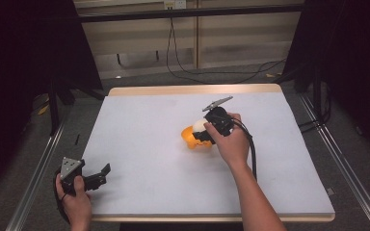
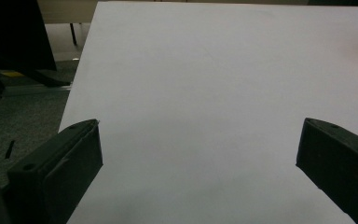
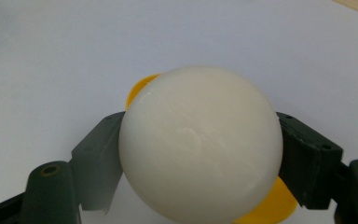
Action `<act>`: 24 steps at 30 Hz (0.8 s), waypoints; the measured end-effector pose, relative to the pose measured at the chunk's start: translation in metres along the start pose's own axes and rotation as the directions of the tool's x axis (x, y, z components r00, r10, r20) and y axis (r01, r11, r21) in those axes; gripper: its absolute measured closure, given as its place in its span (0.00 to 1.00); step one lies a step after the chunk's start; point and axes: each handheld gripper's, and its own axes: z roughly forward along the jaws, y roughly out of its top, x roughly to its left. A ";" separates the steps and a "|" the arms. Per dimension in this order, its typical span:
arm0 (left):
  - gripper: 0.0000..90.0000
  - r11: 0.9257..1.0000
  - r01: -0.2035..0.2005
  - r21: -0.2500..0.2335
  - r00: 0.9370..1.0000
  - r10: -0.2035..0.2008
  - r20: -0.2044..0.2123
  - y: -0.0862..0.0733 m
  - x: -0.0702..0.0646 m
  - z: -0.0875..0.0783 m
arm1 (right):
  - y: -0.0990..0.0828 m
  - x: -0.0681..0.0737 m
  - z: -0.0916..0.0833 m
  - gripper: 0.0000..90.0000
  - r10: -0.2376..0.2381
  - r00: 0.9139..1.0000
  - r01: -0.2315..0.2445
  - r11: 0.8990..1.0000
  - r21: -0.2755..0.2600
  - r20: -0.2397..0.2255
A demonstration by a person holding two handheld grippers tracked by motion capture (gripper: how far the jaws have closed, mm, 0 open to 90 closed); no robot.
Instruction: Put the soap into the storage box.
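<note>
Keep your right tool [image 3: 200,154] clamped on the white ball [image 3: 200,144] mid-frame above the orange bowl [image 1: 192,137], lower it gently; left tool [image 1: 99,175], jaws apart, lower left on counter [image 1: 139,125].

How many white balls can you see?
1. The white ball sits squeezed between the fingers of the right gripper, over an orange thing near the table's middle. More could hide behind the hand.
</note>
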 end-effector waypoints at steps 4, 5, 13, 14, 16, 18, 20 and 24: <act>0.00 1.000 -0.001 0.000 1.000 0.001 -0.001 0.000 0.000 0.000 | 0.001 0.000 0.005 0.26 0.012 1.000 -0.012 1.000 0.004 0.011; 0.00 1.000 0.001 0.000 1.000 -0.001 0.001 0.000 0.000 0.000 | 0.001 -0.001 0.007 0.26 0.017 1.000 -0.017 1.000 0.006 0.013; 0.00 1.000 0.001 0.000 1.000 -0.001 0.000 0.000 0.000 0.000 | 0.001 0.000 0.014 0.26 0.028 0.999 -0.028 0.999 0.028 0.023; 0.00 1.000 0.001 0.000 1.000 -0.001 0.000 0.000 0.000 0.000 | 0.000 0.000 0.017 0.26 0.030 0.999 -0.031 0.999 0.031 0.031; 0.00 1.000 0.001 0.001 1.000 -0.001 0.001 0.000 0.000 0.000 | 0.000 -0.001 0.018 0.26 0.037 0.999 -0.038 0.999 0.034 0.034; 0.00 1.000 0.002 -0.001 1.000 -0.002 0.000 0.000 0.000 0.000 | 0.000 0.000 0.019 0.26 0.043 0.998 -0.045 0.998 0.039 0.037; 0.00 1.000 0.002 0.000 1.000 -0.002 0.001 0.000 0.000 0.000 | 0.000 -0.001 0.021 0.26 0.039 0.998 -0.040 0.999 0.035 0.041; 0.00 1.000 0.002 0.000 1.000 -0.002 0.000 0.000 0.000 0.000 | 0.000 0.000 0.024 0.26 0.045 0.998 -0.047 0.998 0.045 0.049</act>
